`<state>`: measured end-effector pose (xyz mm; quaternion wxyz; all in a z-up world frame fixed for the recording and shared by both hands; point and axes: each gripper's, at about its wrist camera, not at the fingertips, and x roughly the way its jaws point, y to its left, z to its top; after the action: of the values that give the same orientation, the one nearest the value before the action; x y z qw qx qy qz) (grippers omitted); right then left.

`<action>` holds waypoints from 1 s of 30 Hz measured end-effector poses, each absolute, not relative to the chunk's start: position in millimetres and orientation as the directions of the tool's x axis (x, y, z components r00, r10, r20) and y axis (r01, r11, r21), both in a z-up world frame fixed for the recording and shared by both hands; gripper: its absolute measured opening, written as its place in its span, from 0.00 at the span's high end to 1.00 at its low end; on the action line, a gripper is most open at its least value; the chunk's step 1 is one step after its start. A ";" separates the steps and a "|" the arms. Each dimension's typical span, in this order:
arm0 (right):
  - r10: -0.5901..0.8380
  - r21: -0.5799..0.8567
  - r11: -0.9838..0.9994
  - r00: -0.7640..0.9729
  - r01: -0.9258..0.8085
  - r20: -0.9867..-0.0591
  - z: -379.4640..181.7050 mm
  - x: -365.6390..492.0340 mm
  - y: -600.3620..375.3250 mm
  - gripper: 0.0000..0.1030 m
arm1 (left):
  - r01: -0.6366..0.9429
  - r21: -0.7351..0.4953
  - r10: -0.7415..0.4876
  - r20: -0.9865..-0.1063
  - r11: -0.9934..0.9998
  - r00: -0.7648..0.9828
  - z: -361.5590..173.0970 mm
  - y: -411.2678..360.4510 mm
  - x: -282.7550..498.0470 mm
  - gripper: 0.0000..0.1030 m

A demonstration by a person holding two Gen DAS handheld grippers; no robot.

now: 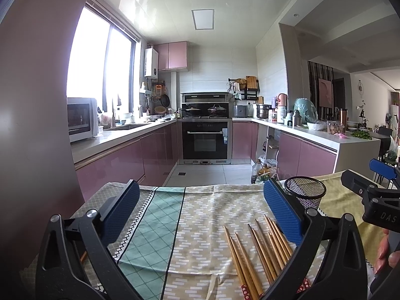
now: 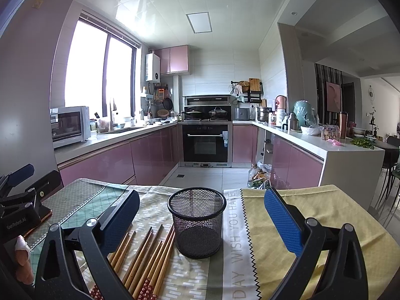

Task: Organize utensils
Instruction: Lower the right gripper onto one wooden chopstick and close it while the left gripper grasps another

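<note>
Wooden chopsticks (image 2: pixel 147 257) lie loose on the patterned tablecloth (image 2: pixel 312 215), fanned side by side, thin tips toward the kitchen, decorated red ends toward the near table edge; count uncertain, several at least. Black mesh cup (image 2: pixel 197 221) stands upright just to their right, touching or nearly touching the nearest stick, empty as far as the mesh shows. Left gripper (image 1: pixel 200 215) hovers low over the cloth with jaws spread wide, nothing between them; the chopsticks sit at its right finger, mostly inside the span. Right gripper (image 2: pixel 201 221) likewise wide apart and empty, the cup framed between its fingers and the sticks running under its left finger. Handling judgement: sticks are light, stiff, smooth and round or near-round, so likely to roll or slip off the cloth's surface when pinched; lying flat and close together, a single one is hard to isolate, and neighbours may come along. Best hold looks to be across the thicker half toward the red ends, pads square to the shaft. Cup is light and open-topped, probably easy to tip if a stick knocks the rim; steadying it with the other gripper seems wise.
</note>
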<state>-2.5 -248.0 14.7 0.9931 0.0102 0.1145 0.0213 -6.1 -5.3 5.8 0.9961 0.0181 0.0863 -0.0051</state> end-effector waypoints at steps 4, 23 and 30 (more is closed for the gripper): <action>0.055 0.027 0.998 0.970 -0.050 -0.235 13.6 -1.8 -247.7 0.06 | 0.018 0.035 -0.011 -0.182 0.999 0.983 4.3 -4.8 -4.6 0.05; 0.205 0.061 0.970 0.647 -0.237 -0.735 -75.5 54.2 -219.3 0.39 | 0.216 0.051 -0.135 -0.633 0.975 0.762 -72.6 -9.0 67.6 0.28; 0.204 0.065 0.968 0.611 -0.242 -0.765 -79.7 61.7 -217.0 0.46 | 0.274 0.049 -0.156 -0.720 0.960 0.677 -95.0 -19.4 79.3 0.41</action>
<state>61.7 -217.0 -79.7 0.8973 -0.0223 0.4230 0.1243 79.3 -19.4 -95.0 0.9124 0.0768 0.3844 -0.1180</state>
